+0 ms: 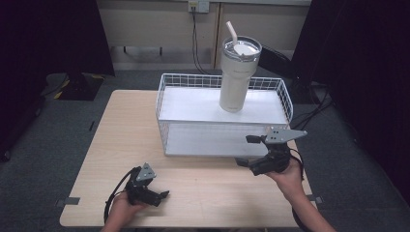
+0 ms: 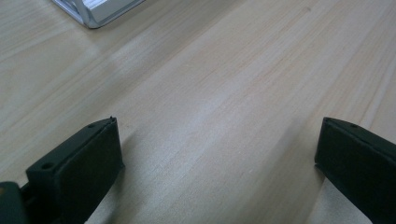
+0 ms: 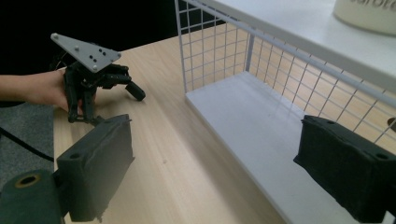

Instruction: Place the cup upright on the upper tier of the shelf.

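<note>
Pale wood bench [image 1: 121, 140] from the high view: your left hand-held gripper [image 1: 157, 195] rests low near the front edge, the right hand-held gripper [image 1: 249, 151] hangs at the wire rack's [image 1: 164, 96] front right corner, and the tumbler [image 1: 237, 77] stands upright on the rack's top shelf. In the left gripper view the jaws stand wide apart over bare wood. In the right gripper view the jaws gape, empty, beside the lower shelf [image 3: 252, 121]; reaching up from here, you could snag the mesh or tip the tall tumbler.

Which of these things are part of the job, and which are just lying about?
Part of the job:
- right gripper, open, at the rack's front
- white wire rack
- tumbler on the rack's top shelf

Just about:
- left gripper, open, low over the table
- wall cables
</note>
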### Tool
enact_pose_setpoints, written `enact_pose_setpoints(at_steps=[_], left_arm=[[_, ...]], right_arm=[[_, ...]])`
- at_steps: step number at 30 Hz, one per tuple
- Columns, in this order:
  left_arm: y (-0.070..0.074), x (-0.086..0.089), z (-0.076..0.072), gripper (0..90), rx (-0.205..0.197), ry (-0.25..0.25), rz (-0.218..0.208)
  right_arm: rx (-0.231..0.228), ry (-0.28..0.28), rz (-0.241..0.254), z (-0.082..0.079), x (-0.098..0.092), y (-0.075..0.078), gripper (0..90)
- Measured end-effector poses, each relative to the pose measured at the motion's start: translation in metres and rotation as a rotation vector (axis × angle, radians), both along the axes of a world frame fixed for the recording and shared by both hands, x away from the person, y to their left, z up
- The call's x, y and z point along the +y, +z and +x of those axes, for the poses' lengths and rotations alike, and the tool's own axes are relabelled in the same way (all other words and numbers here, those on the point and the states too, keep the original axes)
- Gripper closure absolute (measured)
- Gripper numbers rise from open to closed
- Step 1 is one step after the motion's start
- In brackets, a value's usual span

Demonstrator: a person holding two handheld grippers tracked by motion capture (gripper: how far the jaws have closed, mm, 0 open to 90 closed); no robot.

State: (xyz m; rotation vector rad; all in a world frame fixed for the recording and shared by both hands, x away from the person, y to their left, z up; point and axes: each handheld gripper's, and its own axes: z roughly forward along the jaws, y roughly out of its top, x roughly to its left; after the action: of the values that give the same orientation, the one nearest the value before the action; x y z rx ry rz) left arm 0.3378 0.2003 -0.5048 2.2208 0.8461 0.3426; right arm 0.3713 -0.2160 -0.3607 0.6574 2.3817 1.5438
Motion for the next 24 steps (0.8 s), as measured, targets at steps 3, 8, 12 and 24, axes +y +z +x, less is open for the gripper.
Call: enact_pose_setpoints(at_steps=[3, 8, 12, 24], left_arm=[[0.000, 0.000, 0.000, 0.1, 0.000, 0.000, 0.000], [0.000, 0.000, 0.000, 0.1, 0.000, 0.000, 0.000], [0.000, 0.000, 0.000, 0.1, 0.000, 0.000, 0.000], [0.000, 0.000, 0.000, 0.1, 0.000, 0.001, 0.000]], right_arm=[[0.006, 0.004, -0.002, -0.002, 0.000, -0.007, 9.5], [0.012, 0.014, -0.008, -0.005, 0.000, -0.017, 9.5], [0.011, 0.025, -0.014, -0.007, 0.001, -0.023, 9.4], [0.046, 0.031, -0.041, -0.010, 0.001, -0.052, 9.4]])
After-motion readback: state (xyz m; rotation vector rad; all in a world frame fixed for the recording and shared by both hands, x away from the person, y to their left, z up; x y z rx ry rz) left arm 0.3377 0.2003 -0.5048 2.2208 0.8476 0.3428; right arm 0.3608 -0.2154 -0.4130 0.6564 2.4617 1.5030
